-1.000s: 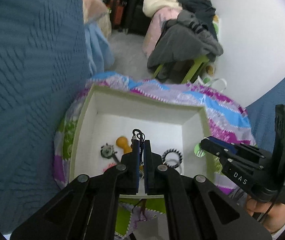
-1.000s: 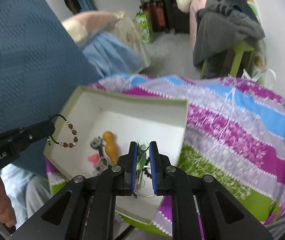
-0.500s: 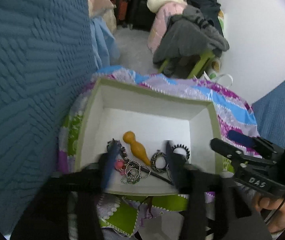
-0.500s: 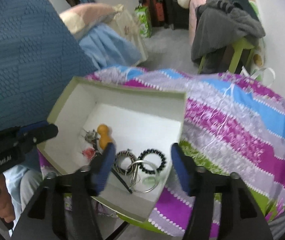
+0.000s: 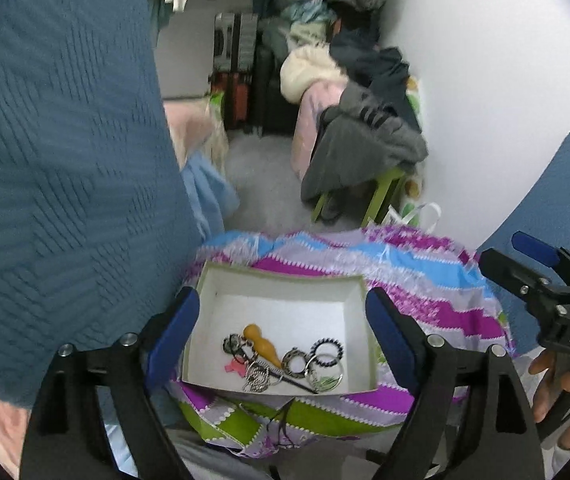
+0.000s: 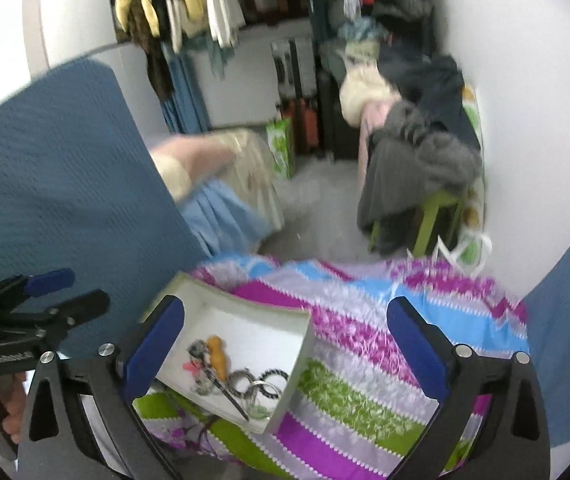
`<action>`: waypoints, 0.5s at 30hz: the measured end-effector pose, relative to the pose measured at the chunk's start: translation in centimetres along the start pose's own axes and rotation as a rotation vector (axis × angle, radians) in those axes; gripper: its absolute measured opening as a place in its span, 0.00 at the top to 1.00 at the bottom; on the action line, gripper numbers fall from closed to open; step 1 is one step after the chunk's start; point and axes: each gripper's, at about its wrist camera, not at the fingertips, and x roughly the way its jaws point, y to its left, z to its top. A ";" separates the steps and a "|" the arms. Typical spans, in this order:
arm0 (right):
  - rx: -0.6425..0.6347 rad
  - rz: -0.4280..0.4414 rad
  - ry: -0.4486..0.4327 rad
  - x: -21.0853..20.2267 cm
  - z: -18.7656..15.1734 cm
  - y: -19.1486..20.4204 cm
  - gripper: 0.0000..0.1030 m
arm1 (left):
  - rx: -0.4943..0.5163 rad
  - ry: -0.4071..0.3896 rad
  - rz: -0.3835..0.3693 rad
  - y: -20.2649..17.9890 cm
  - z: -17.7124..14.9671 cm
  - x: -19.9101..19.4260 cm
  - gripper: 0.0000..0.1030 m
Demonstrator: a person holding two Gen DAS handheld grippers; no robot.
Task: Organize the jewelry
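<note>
A white open box (image 5: 281,284) (image 6: 301,344) sits on a striped cloth. Inside lie several jewelry pieces: an orange pendant-like piece (image 5: 259,338) (image 6: 217,354), a black beaded ring (image 5: 327,348) (image 6: 271,376), a patterned ring (image 5: 293,362), a metal chain (image 5: 257,376) and a dark pin (image 5: 293,382). My left gripper (image 5: 283,344) is open and empty, raised above the box. My right gripper (image 6: 285,350) is open and empty, also above it. Each gripper shows in the other's view: right (image 5: 533,276), left (image 6: 45,304).
The box rests on a purple, blue and green striped cloth (image 6: 385,360). A blue textured cushion (image 5: 57,184) stands at left. Behind are a green stool piled with clothes (image 5: 365,148), suitcases (image 5: 237,76) and hanging clothes (image 6: 189,4).
Both grippers have opened, dropping a bracelet and a small green piece into the box, and have pulled back and up from it. The box now looks smaller.
</note>
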 end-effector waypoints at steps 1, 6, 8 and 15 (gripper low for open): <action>-0.003 -0.005 -0.019 -0.9 0.3 0.1 0.00 | 0.000 -0.015 0.000 -0.3 0.2 -0.8 0.15; -0.011 -0.016 -0.091 -5.3 1.0 0.4 0.00 | 0.007 -0.116 -0.008 -1.7 0.6 -5.7 0.00; -0.011 -0.023 -0.109 -6.8 0.8 0.6 0.00 | 0.020 -0.144 -0.009 -2.2 0.4 -7.3 0.00; -0.008 -0.032 -0.151 -11.0 -1.3 1.3 0.00 | 0.036 -0.185 0.003 -3.3 -1.2 -10.9 0.00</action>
